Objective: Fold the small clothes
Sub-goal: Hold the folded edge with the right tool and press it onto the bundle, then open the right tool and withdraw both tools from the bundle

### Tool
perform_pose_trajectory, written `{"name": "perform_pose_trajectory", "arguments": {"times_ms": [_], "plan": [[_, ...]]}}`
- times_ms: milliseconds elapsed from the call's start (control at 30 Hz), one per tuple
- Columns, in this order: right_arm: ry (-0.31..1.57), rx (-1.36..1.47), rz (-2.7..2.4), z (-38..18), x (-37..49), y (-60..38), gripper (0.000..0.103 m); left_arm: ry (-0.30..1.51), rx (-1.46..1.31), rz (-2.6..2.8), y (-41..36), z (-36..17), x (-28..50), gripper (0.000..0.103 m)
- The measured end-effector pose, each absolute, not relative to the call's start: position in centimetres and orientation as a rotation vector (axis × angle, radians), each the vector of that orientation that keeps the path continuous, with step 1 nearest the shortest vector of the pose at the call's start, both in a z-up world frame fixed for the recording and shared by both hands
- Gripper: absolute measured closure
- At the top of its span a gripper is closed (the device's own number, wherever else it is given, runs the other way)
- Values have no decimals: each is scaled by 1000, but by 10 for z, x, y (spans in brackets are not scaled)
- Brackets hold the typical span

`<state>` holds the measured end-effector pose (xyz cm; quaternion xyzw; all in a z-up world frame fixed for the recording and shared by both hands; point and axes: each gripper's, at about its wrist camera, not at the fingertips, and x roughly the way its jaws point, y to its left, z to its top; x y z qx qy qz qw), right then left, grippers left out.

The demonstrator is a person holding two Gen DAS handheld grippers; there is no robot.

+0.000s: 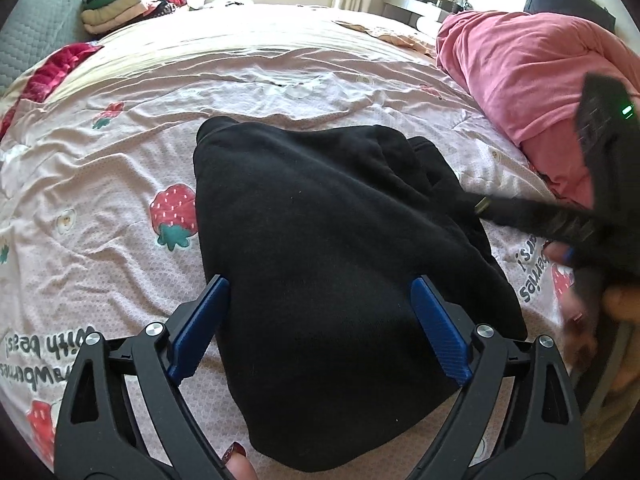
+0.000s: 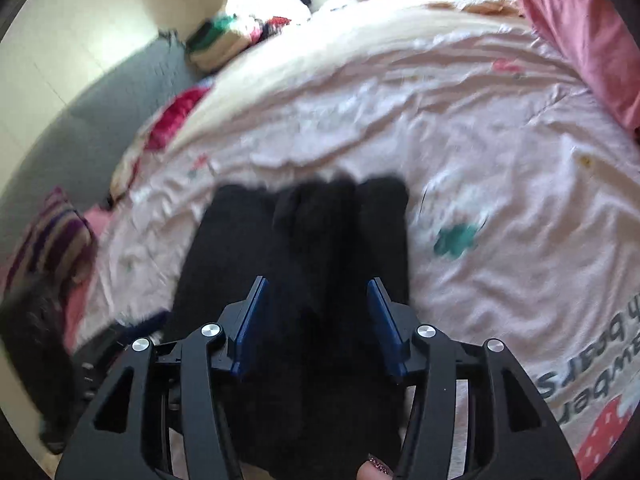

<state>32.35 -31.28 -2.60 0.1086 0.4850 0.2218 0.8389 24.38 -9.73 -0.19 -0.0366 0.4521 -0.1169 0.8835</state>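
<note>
A black garment [image 1: 328, 264] lies bunched and partly folded on the pink strawberry-print bedspread [image 1: 120, 184]. My left gripper [image 1: 320, 292] is open, its blue fingers [image 1: 204, 320] spread either side of the garment's near part, just above it. The right gripper's body [image 1: 600, 208] shows blurred at the right in the left wrist view, by the garment's right edge. In the right wrist view, which is blurred, my right gripper [image 2: 316, 296] is open over the same black garment [image 2: 304, 240], nothing between its blue pads.
A pink duvet [image 1: 528, 72] is heaped at the right of the bed. A stack of folded clothes [image 1: 120, 4] sits at the far left by a grey quilted headboard [image 1: 36, 36]. A red cloth [image 1: 56, 72] lies at the left edge. A striped cushion [image 2: 48, 232] is at the left.
</note>
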Motion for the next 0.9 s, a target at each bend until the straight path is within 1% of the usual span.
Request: {"name": "perform_pose_trajectory", "arguments": {"times_ms": [33, 67, 133, 233, 300, 333, 367, 400, 433, 533, 600, 667, 700, 767, 800, 867, 900], "plan": [[1035, 245, 486, -30, 324, -311, 77, 940, -78, -243, -97, -2, 243, 19], [1037, 285, 514, -31, 324, -312, 91, 940, -80, -246, -96, -2, 243, 19], [996, 292, 509, -20, 321, -315, 92, 938, -91, -246, -94, 0, 240, 19], [899, 185, 484, 1, 312, -313, 91, 928, -121, -274, -90, 5, 234, 18], [912, 103, 437, -6, 310, -309, 90, 935, -119, -277, -91, 5, 232, 18], [944, 57, 398, -17, 311, -304, 88, 941, -115, -270, -91, 3, 232, 18], [971, 36, 365, -28, 312, -303, 74, 946, -116, -267, -92, 2, 232, 18], [983, 36, 347, -34, 312, -303, 70, 955, -119, -261, -91, -1, 232, 18], [977, 71, 344, -37, 311, -310, 70, 960, -124, -261, -90, -2, 231, 18], [965, 148, 341, -30, 306, -319, 63, 968, -149, -269, -84, -3, 226, 18], [942, 157, 335, -24, 299, -323, 61, 967, -154, -269, -81, -3, 222, 18], [913, 148, 307, -16, 286, -328, 50, 960, -161, -264, -79, -2, 218, 18], [901, 147, 303, -11, 281, -328, 47, 952, -174, -266, -76, 1, 215, 18], [854, 149, 299, 3, 265, -332, 39, 937, -186, -268, -74, 6, 210, 18], [823, 150, 303, 12, 258, -333, 37, 924, -192, -269, -72, 11, 206, 18], [768, 155, 310, 28, 248, -334, 23, 902, -198, -275, -70, 19, 200, 18], [735, 159, 310, 36, 241, -336, 20, 892, -197, -276, -69, 23, 196, 18]]}}
